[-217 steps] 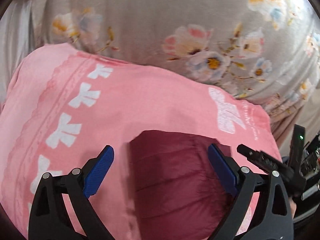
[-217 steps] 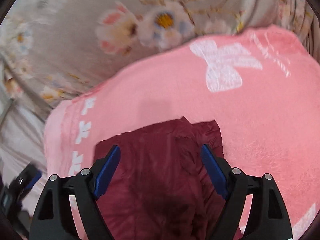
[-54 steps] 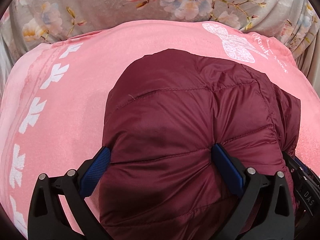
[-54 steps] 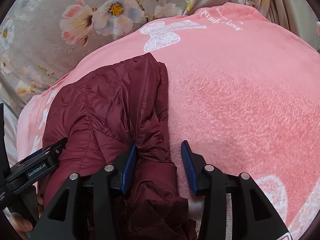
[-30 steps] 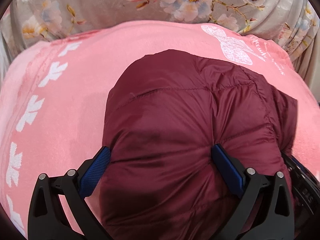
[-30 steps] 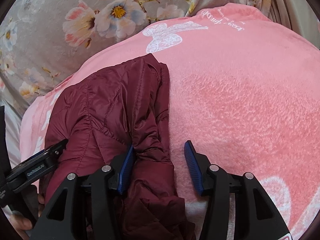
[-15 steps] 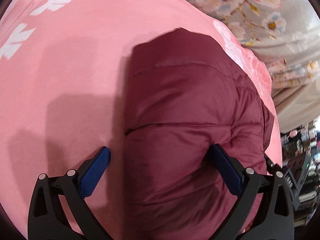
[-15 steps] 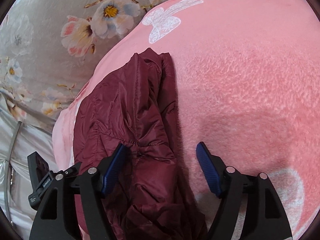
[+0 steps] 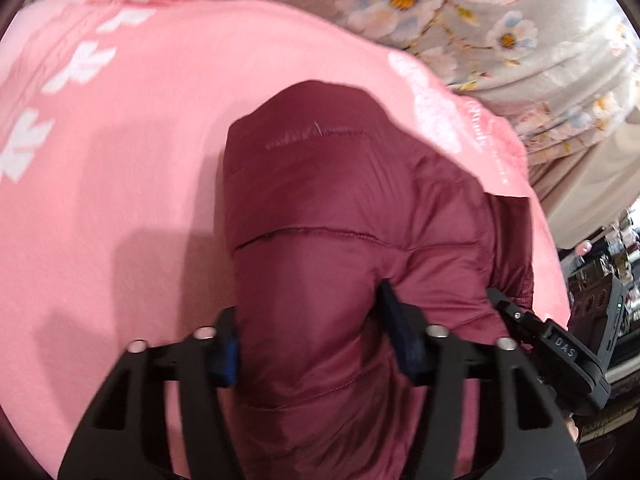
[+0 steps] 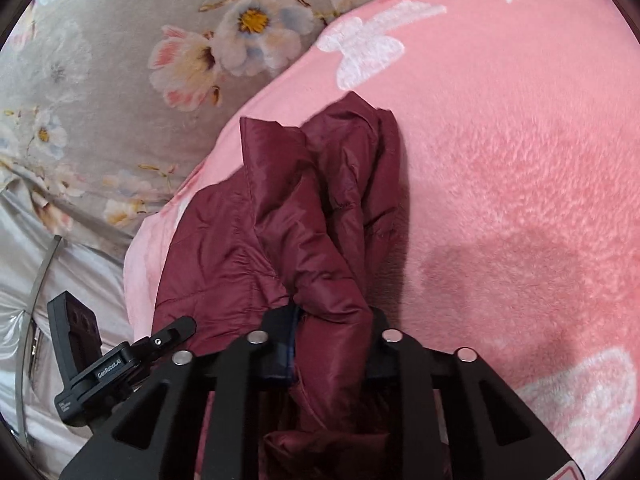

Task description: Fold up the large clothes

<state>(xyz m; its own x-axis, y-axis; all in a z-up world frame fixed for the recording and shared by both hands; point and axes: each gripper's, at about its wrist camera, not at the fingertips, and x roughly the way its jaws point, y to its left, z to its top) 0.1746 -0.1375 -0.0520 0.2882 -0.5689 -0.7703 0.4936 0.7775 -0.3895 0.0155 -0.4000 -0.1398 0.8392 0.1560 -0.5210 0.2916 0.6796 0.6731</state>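
A maroon puffer jacket (image 9: pixel 340 184) lies folded on a pink blanket (image 9: pixel 120 140) with white bow prints. My left gripper (image 9: pixel 310 340) is at its near left part. Its jaws are closing, and the blue pads (image 9: pixel 230 354) dent the padding bulging between them. In the right wrist view the jacket's right edge (image 10: pixel 280 208) is bunched into a ridge. My right gripper (image 10: pixel 334 320) is closing on that ridge, and the fabric hides its pads. Each view also shows part of the other gripper's body.
The pink blanket (image 10: pixel 500 160) lies over a grey floral sheet (image 10: pixel 120 60) that runs along the far side. Silvery-white fabric (image 10: pixel 24 280) hangs at the bed's left edge. Past the right edge stand dark cluttered shelves (image 9: pixel 608 248).
Both pairs of jaws have narrowed from wide apart onto the jacket. The right edge is now pinched into a raised ridge. The left view has swung and sits slightly higher.
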